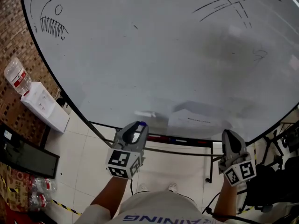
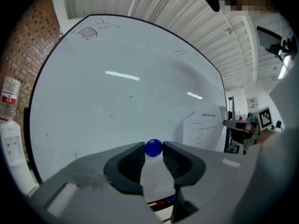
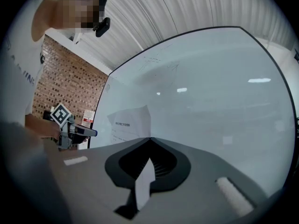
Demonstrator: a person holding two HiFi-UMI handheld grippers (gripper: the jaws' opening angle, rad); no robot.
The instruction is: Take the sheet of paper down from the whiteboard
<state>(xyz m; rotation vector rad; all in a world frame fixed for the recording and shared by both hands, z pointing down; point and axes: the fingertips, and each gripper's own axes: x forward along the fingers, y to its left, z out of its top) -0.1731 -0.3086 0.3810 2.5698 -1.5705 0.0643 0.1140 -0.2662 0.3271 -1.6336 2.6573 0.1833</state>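
A white printed sheet of paper (image 1: pixel 194 118) lies against the lower part of the whiteboard (image 1: pixel 154 55); its top corner stands off the board in the right gripper view (image 3: pixel 131 123). My left gripper (image 1: pixel 141 124) hovers left of the sheet, shut on a small blue round magnet (image 2: pixel 153 148) pinched between its jaw tips. The paper (image 2: pixel 202 127) shows to the right of that magnet. My right gripper (image 1: pixel 232 138) is below the sheet's right edge, its jaws (image 3: pixel 150 138) shut with nothing between them, and it is off the board.
A fish doodle (image 1: pixel 49 18) and crossed lines (image 1: pixel 231 3) mark the board. A marker tray (image 1: pixel 187 140) runs under it. A water bottle (image 1: pixel 17 76) and a white box (image 1: pixel 44 107) stand at the left, with bottles on the floor (image 1: pixel 39 192) and dark furniture (image 1: pixel 268 185) at the right.
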